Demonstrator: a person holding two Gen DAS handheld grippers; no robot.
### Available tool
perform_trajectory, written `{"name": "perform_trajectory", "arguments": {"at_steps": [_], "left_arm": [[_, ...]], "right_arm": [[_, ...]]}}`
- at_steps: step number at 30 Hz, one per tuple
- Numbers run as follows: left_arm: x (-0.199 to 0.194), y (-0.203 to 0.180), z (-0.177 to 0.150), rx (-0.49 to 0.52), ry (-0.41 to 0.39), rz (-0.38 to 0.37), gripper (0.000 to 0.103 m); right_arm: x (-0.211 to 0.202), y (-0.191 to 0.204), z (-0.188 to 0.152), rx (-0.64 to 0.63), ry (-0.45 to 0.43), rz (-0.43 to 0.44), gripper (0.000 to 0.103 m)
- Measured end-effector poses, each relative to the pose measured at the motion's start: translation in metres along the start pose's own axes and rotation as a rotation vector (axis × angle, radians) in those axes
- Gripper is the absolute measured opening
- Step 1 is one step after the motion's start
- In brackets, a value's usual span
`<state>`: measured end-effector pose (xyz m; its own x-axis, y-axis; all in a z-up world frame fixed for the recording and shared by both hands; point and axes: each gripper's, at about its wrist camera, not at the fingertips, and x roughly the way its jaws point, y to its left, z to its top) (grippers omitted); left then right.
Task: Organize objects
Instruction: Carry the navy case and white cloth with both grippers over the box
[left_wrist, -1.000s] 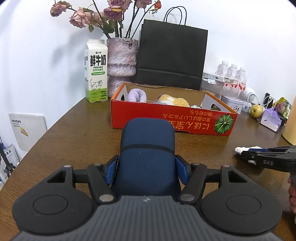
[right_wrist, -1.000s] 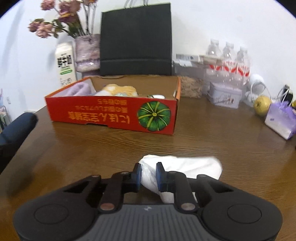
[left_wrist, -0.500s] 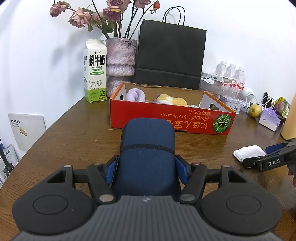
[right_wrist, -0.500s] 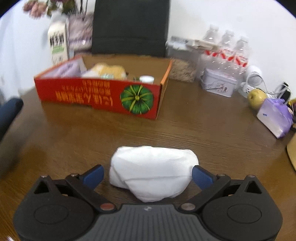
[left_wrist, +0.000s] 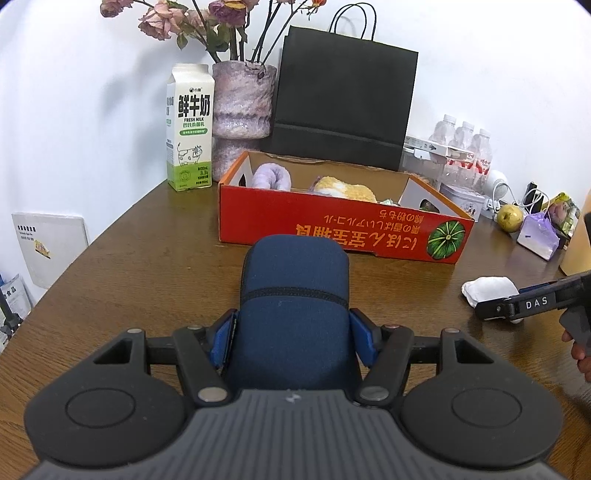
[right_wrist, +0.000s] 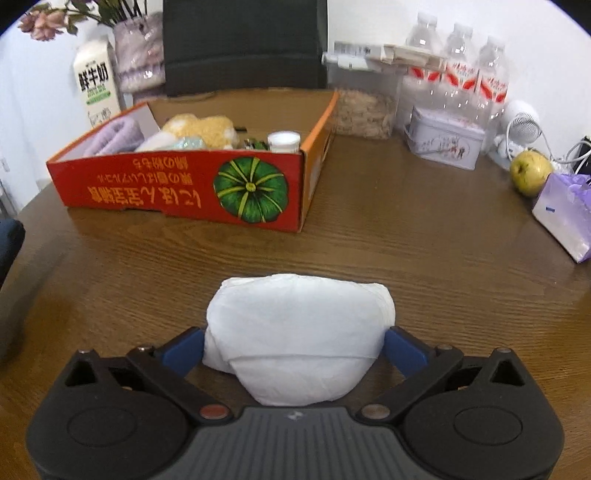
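Note:
My left gripper (left_wrist: 293, 336) is shut on a dark blue zippered pouch (left_wrist: 293, 295) and holds it in front of the red cardboard box (left_wrist: 332, 229). The box holds a purple plush, a yellow plush and a small white-capped bottle (right_wrist: 283, 142). My right gripper (right_wrist: 295, 343) is open, its blue pads on either side of a white folded cloth bundle (right_wrist: 299, 332) lying on the brown wooden table (right_wrist: 406, 240). The bundle (left_wrist: 487, 290) and the right gripper's finger (left_wrist: 532, 304) also show in the left wrist view at the right.
Behind the box stand a milk carton (left_wrist: 190, 127), a vase of dried roses (left_wrist: 242, 110) and a black paper bag (left_wrist: 341, 99). At the back right are water bottles (right_wrist: 458, 70), a tin (right_wrist: 445, 142), an apple (right_wrist: 530, 171) and a purple tissue pack (right_wrist: 565, 214).
My right gripper opened from a pinch on the cloth bundle and now straddles it, closer and higher. The left gripper with the pouch stayed nearly still.

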<state>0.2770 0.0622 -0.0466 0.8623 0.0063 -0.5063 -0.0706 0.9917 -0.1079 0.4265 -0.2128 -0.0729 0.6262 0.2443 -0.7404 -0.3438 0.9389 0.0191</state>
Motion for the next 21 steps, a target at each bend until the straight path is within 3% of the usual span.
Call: {"name": "perform_trajectory", "arguments": {"at_steps": [3,6,7,8,10,13,21], "left_arm": [[0.000,0.000,0.000,0.000,0.000,0.000,0.064],[0.001,0.001,0.000,-0.001,0.003,0.000,0.064],[0.001,0.000,0.000,-0.001,0.005,0.001,0.064],[0.002,0.001,0.000,-0.002,0.006,0.000,0.064],[0.002,0.001,0.000,-0.002,0.006,-0.001,0.064],[0.001,0.001,0.000,-0.001,0.000,-0.001,0.064],[-0.002,-0.002,-0.001,0.010,-0.015,0.008,0.064]], "right_arm": [[-0.003,0.001,-0.007,0.004,-0.061,0.004,0.099],[-0.009,0.005,-0.015,-0.002,-0.127,0.011,0.085],[-0.011,0.007,-0.018,-0.006,-0.149,0.008,0.072],[-0.014,0.009,-0.020,-0.010,-0.167,0.015,0.052],[-0.017,0.013,-0.021,-0.024,-0.183,0.012,0.040],[-0.025,0.020,-0.025,-0.041,-0.207,0.013,0.035],[-0.066,0.050,-0.044,-0.108,-0.321,0.035,0.035]]}}
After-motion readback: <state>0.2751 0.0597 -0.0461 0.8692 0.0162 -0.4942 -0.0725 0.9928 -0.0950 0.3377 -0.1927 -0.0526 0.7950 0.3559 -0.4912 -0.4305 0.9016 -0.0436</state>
